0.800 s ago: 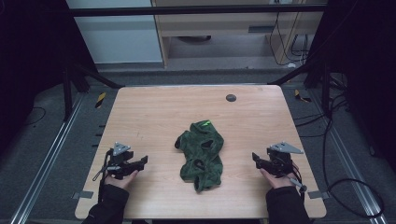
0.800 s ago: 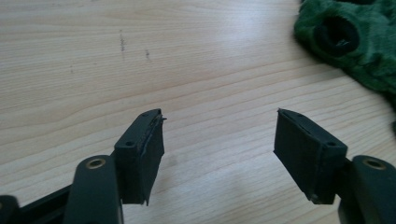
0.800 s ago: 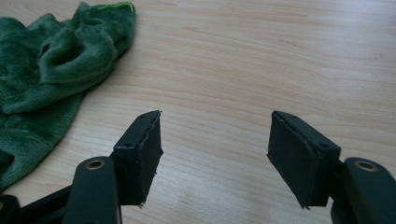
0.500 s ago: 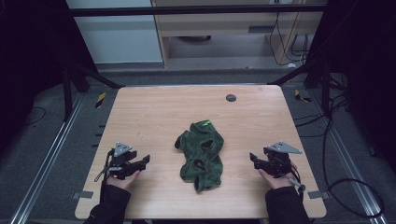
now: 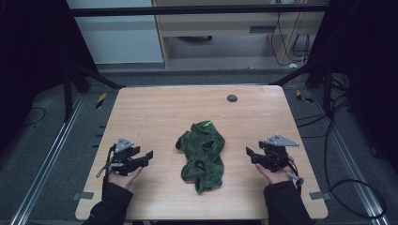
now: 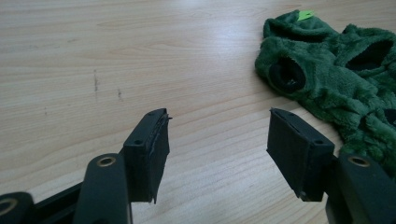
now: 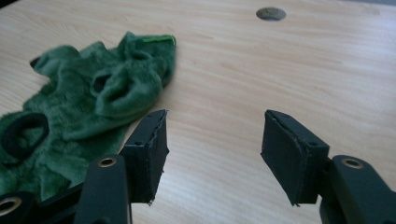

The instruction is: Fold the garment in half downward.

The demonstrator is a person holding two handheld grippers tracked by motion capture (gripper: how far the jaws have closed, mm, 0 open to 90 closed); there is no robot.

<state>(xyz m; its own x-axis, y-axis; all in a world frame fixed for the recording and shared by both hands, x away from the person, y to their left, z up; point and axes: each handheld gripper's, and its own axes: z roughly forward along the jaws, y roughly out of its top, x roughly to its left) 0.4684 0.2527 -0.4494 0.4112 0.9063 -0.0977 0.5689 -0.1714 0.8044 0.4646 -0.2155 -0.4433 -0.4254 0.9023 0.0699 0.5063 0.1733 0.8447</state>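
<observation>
A crumpled green fleece garment (image 5: 202,155) is lying at the centre of the light wooden table (image 5: 159,112) in the high view, with a small bright green tag (image 5: 207,123) showing at its far end and dark-lined round openings facing up. A small dark round disc (image 5: 232,98) is sitting on the tabletop in the upper middle of that frame, well apart from the garment.

The left gripper (image 5: 146,157) is hovering at the lower left of the frame, held in the person's left hand (image 5: 123,174), with its jaws pointing toward the garment. In the left gripper view its jaws are standing wide apart with nothing between them but bare wood, and the garment is lying at the upper right of that frame, near the right-hand jaw.

The right gripper (image 5: 249,153) is hovering at the lower right of the high view, held in the right hand (image 5: 274,174), also pointing toward the garment. In the right gripper view its jaws are gaping wide and gripping nothing, while the garment is spreading across the left side of that frame, just beyond the left-hand jaw.
</observation>
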